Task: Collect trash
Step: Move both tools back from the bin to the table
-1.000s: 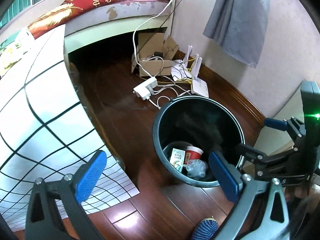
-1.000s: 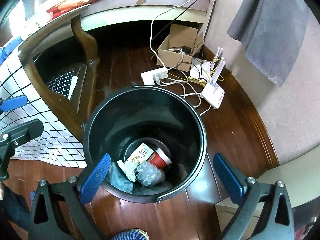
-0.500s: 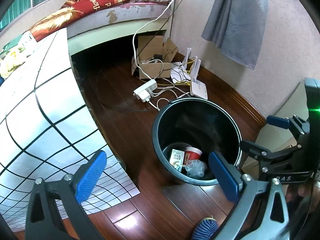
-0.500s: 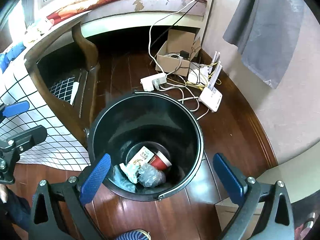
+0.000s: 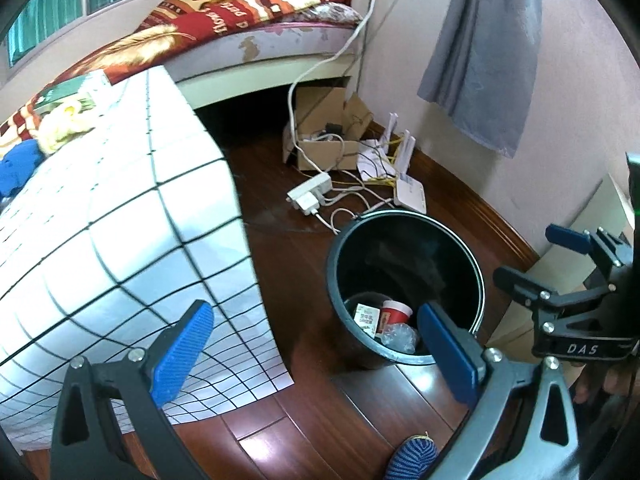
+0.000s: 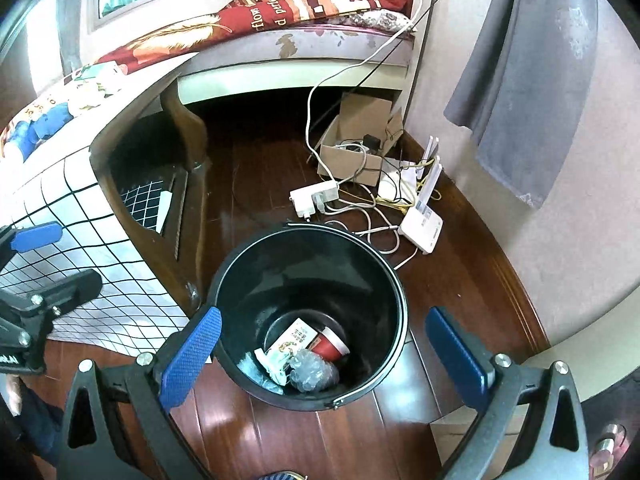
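Bed (image 6: 280,12): fills twelve o'clock of the right wrist view, with a red patterned blanket lying on it.
Worktop (image 5: 100,208): from nine o'clock across the left wrist view, under a white cloth with a black grid; some items lie at its far end, too blurred to name.
Floor (image 6: 256,184): dark wooden boards, carrying the bin and a tangle of cables.
Bin (image 6: 256,280): black round bucket standing on the floor just beside the worktop's wooden leg, at six o'clock in the right wrist view and four o'clock in the left.
Cardboard box (image 6: 356,148): at one o'clock past the bin, with a power strip (image 6: 314,196) and a white router (image 6: 422,228) near it.
Trash: already at the bottom of the bin, comprising a red paper cup (image 6: 330,350), a printed carton (image 6: 294,338) and a crumpled clear plastic piece (image 6: 312,374), all touching.
Handling: these look light and easily crushed; the cup is best taken across its rim, the plastic would slip and spring back, and the carton is stiffest along its edges.
Left gripper (image 5: 312,346): spread wide, holding nothing, above the floor between worktop and bin.
Right gripper (image 6: 320,354): spread wide, holding nothing, above the bin mouth.
Progress: the visible pieces appear collected; whether more remains on the worktop cannot be told.
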{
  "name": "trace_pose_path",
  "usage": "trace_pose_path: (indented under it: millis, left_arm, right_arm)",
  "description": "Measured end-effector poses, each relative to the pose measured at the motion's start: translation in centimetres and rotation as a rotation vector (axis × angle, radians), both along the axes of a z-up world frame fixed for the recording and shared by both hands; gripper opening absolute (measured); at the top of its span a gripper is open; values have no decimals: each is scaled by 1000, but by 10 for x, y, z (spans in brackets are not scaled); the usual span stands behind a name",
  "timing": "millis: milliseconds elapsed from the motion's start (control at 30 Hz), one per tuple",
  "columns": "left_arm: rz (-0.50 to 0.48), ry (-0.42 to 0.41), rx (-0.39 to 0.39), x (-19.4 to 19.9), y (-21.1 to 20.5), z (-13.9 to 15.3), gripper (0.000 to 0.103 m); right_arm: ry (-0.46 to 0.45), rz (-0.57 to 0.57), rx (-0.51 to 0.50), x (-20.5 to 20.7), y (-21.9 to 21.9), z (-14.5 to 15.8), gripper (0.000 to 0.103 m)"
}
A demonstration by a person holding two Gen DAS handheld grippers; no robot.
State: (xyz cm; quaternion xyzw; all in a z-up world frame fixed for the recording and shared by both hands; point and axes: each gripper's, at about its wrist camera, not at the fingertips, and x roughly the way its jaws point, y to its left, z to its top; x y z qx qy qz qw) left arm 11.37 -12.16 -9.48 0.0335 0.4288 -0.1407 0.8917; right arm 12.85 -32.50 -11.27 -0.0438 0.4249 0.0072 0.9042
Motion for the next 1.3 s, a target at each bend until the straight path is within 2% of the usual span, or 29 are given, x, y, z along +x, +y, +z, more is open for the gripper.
trace_pose_path:
  millis: [300, 667, 1000, 1100, 1300]
  left_arm:
    - [69, -31, -12, -15, 34, 16, 102]
    - [196, -85, -15, -26, 86, 38, 102]
    - [320, -108, -28, -38, 150, 52, 102]
    - [380, -122, 1, -42, 175, 55, 102]
    - [475, -148, 2, -42, 224, 59, 102]
  right_arm:
    - [-37, 72, 8, -2, 33, 15, 103]
    - [-103, 201, 31, 10, 99, 45, 103]
    - [-140, 307, 44, 18, 159, 57, 103]
    - [-153, 324, 56, 19, 172, 62, 103]
    - [-179, 387, 94, 30, 206, 74, 103]
